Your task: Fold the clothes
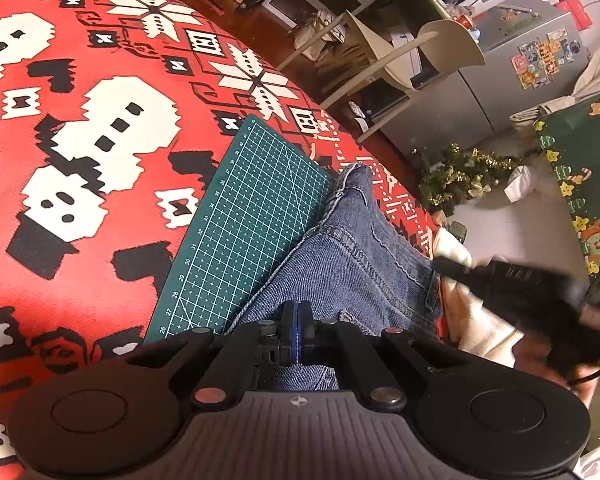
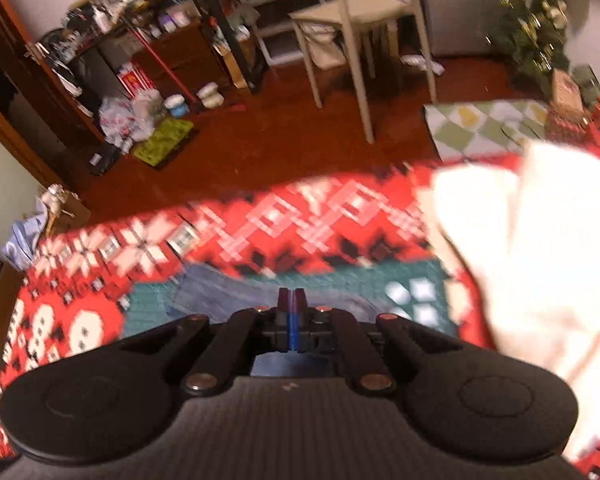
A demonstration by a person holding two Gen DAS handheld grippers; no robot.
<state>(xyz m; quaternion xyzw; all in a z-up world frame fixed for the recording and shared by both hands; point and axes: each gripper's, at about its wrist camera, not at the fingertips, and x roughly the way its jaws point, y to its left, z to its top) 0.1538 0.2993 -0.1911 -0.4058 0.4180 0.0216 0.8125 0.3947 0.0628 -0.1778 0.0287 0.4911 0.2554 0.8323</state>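
While both tongs sit pinched fully closed, the left tongs [image 1: 296,312] hover over blue jeans [image 1: 352,248] lying partly on a green cutting mat [image 1: 244,216] atop a red snowflake-patterned cloth [image 1: 100,120]. Further right, the blurred right tongs [image 2: 293,300] grip nothing, beside a cream garment [image 2: 540,248].

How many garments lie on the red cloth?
2: blue jeans on the green cutting mat, under the left gripper; a cream garment beside them. More may be hidden.
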